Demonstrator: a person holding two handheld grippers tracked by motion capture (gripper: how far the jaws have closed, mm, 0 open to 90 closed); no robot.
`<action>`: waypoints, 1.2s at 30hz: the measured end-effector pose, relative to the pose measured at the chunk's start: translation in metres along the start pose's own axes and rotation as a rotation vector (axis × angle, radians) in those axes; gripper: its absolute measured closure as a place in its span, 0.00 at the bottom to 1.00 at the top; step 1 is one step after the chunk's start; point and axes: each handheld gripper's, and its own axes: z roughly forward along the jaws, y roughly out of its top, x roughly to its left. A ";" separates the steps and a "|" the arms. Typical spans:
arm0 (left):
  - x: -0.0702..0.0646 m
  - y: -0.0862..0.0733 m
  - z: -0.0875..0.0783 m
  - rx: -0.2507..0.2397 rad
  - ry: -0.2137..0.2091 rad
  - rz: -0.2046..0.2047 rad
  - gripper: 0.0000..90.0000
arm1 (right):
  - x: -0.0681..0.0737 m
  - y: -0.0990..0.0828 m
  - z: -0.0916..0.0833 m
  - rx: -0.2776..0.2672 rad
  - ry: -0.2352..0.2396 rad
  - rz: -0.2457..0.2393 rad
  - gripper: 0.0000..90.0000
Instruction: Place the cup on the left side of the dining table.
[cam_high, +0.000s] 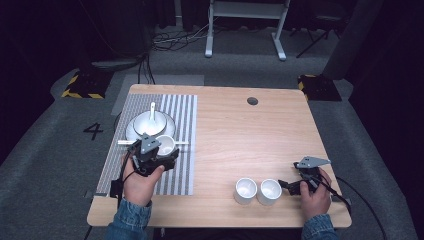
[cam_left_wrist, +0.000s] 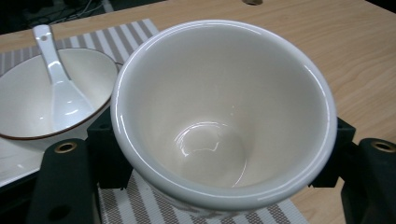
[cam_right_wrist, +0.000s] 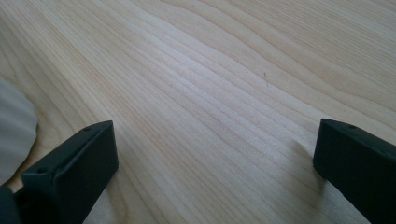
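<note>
My left gripper (cam_high: 162, 154) is shut on a white cup (cam_high: 167, 143) over the striped placemat (cam_high: 180, 170). In the left gripper view the empty cup (cam_left_wrist: 224, 116) sits upright between the two jaws of the left gripper (cam_left_wrist: 224, 151). Just behind it a white bowl (cam_high: 149, 123) holding a white spoon (cam_left_wrist: 58, 79) rests on a plate (cam_high: 131, 131). Two more white cups (cam_high: 245, 190) (cam_high: 269, 191) stand side by side near the front edge. My right gripper (cam_high: 291, 185) is open just right of them. In the right gripper view the right gripper (cam_right_wrist: 217, 140) hovers over bare wood.
The wooden table (cam_high: 250, 140) has a round hole (cam_high: 252, 101) near its far edge. A thin white stick (cam_high: 125, 142) lies across the placemat beside the plate. A white cup's edge (cam_right_wrist: 14, 126) shows left of my right jaws.
</note>
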 end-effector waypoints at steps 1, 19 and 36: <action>0.002 0.000 0.000 0.001 0.008 0.000 0.30 | 0.000 0.000 0.000 0.000 0.000 0.000 0.00; 0.022 -0.007 0.024 0.077 0.029 -0.027 0.30 | 0.000 0.000 0.000 0.000 0.000 0.000 0.00; 0.022 -0.025 0.060 0.194 0.010 -0.033 0.30 | 0.000 0.000 0.000 0.000 0.000 0.000 0.00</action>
